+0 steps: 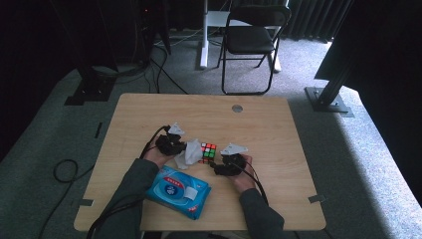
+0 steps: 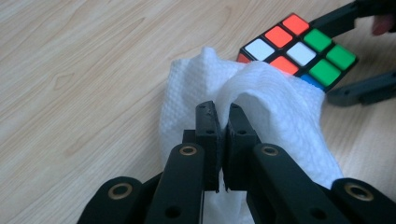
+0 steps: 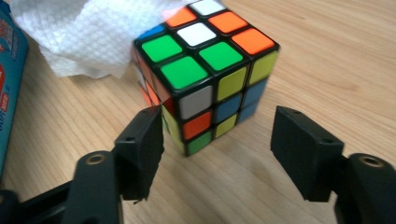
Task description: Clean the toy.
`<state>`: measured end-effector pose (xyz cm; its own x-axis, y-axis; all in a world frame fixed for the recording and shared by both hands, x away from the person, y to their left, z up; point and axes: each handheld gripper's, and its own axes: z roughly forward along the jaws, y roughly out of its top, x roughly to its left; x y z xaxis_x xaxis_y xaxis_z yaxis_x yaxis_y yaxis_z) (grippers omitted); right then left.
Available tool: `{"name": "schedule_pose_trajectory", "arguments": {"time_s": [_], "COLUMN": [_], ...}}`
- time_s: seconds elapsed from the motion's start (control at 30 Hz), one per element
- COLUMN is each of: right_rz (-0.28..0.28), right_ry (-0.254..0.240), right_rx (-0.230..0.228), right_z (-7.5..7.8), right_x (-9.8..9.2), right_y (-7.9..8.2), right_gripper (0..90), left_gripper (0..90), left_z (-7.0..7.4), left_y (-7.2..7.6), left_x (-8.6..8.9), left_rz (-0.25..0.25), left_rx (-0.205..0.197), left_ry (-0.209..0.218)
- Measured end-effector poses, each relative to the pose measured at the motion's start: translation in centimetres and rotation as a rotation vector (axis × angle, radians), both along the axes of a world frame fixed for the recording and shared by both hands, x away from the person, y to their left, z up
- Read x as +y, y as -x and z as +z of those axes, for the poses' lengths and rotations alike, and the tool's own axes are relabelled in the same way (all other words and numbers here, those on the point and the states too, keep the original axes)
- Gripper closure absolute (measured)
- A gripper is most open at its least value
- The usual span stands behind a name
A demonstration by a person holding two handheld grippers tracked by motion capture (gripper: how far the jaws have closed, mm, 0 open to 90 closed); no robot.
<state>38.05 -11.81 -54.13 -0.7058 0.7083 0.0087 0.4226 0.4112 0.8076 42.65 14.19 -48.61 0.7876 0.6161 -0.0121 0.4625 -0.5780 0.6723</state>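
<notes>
Lying nearest the person, a blue wet-wipe pack (image 1: 178, 192) rests on the table (image 1: 259, 124). Left gripper (image 2: 223, 112) fingers pinch a soft, limp white wipe (image 2: 275, 107) draped against the Rubik's cube (image 3: 205, 70); the wipe hides its far side. Right gripper (image 3: 217, 140) fingers spread around the rigid, slick cube, probably best gripped on opposite flat faces.

wooden table (image 1: 278, 129) | grey carpet (image 1: 368, 159) | black folding chair (image 1: 251, 37) | dark curtains (image 1: 308, 17)

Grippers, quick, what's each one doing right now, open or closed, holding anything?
Left gripper: shut on the white wipe.
Right gripper: open, jaws either side of the puzzle cube, not gripping it.
</notes>
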Motion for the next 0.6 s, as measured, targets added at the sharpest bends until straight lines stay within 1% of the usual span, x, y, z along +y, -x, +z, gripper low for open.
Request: {"name": "schedule_pose_trajectory", "arguments": {"time_s": [0.13, 0.2, 0.3, 0.4, 0.47, 0.53, 0.6], "right_rz": [-0.016, -0.015, -0.015, -0.022, -0.034, -0.044, -0.056], "right_ry": [-0.031, -0.05, -0.075, -0.095, -0.109, -0.138, -0.137], "right_rx": [-0.002, -0.013, -0.039, -0.057, -0.05, -0.04, -0.046], "right_z": [0.4, 0.8, 1.4, 1.9, 2.1, 2.3, 2.6], "right_x": [-0.6, -0.7, -0.6, -0.6, -0.5, -0.5, -0.3], "right_y": [0.0, 0.2, 0.6, 0.6, 0.4, 0.2, -0.1], "right_gripper": [41.8, 44.9, 48.2, 49.9, 50.1, 50.9, 52.1], "left_gripper": [86.6, 86.6, 86.6, 86.6, 86.6, 86.6, 86.5], "left_z": [-0.1, -0.2, -0.2, -0.2, -0.1, 0.0, 0.0], "left_y": [-0.1, -0.2, -0.2, -0.2, -0.1, -0.1, -0.1], "left_x": [0.1, 0.2, 0.2, -0.1, -0.2, -0.3, -0.6], "left_rz": [0.015, 0.028, 0.03, 0.02, 0.015, 0.004, -0.006], "left_rx": [-0.006, -0.004, -0.001, -0.007, -0.01, -0.015, -0.021], "left_ry": [-0.035, -0.031, -0.038, -0.048, -0.05, -0.052, -0.054]}}
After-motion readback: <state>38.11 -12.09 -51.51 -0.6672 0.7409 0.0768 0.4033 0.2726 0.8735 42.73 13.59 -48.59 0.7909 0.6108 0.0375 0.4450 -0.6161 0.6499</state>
